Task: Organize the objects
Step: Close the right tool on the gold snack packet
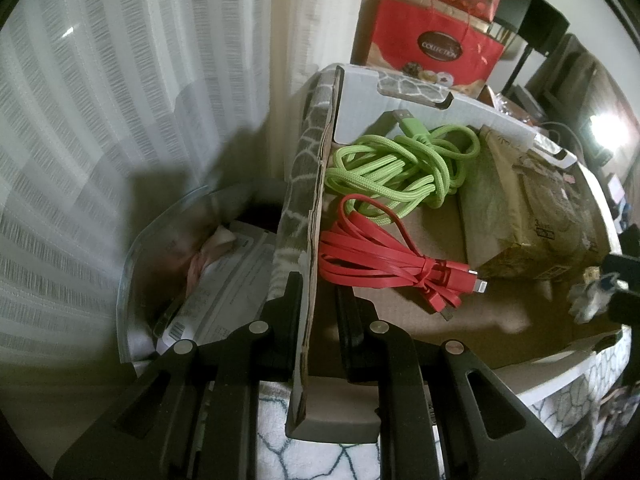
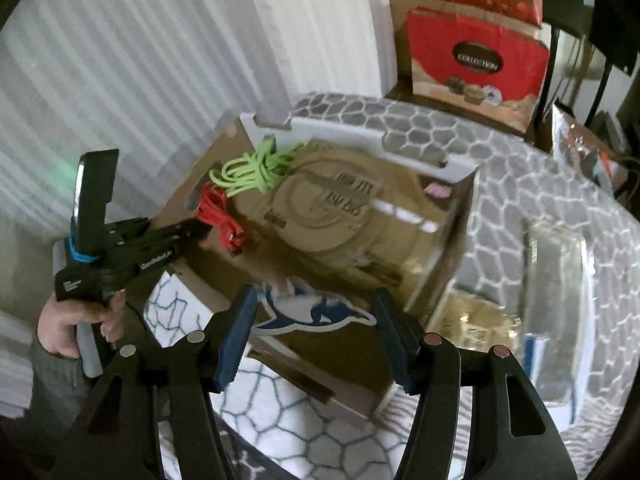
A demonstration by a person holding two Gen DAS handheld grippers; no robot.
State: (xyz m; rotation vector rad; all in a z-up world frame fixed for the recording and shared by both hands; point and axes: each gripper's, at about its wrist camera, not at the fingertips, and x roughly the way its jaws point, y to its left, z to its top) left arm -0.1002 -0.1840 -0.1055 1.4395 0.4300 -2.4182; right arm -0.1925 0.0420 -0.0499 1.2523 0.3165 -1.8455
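1. One cardboard box (image 1: 440,320) sits open on a patterned cloth; everything below is placed against it.
2. Two cables lie inside the box near its left wall: one green cable (image 1: 400,168) bundled toward the far corner, and one red cable (image 1: 384,264) just in front of it, the two touching.
3. One brown packet (image 1: 532,208) lies in the box to the right of the cables.
4. One dolphin sticker (image 2: 316,312) lies on the box floor at the near side.
5. One clear plastic container (image 1: 168,264) with papers stands outside the box, against its left wall.
6. One red gift bag (image 1: 432,48) stands beyond the box's far wall.
7. The left gripper (image 1: 318,320) straddles the left wall, fingers narrow, one each side, closed on the cardboard.
8. The right gripper (image 2: 316,340) hovers above the box's near edge, tilted down, fingers (image 2: 236,336) spread wide around the sticker, holding nothing.
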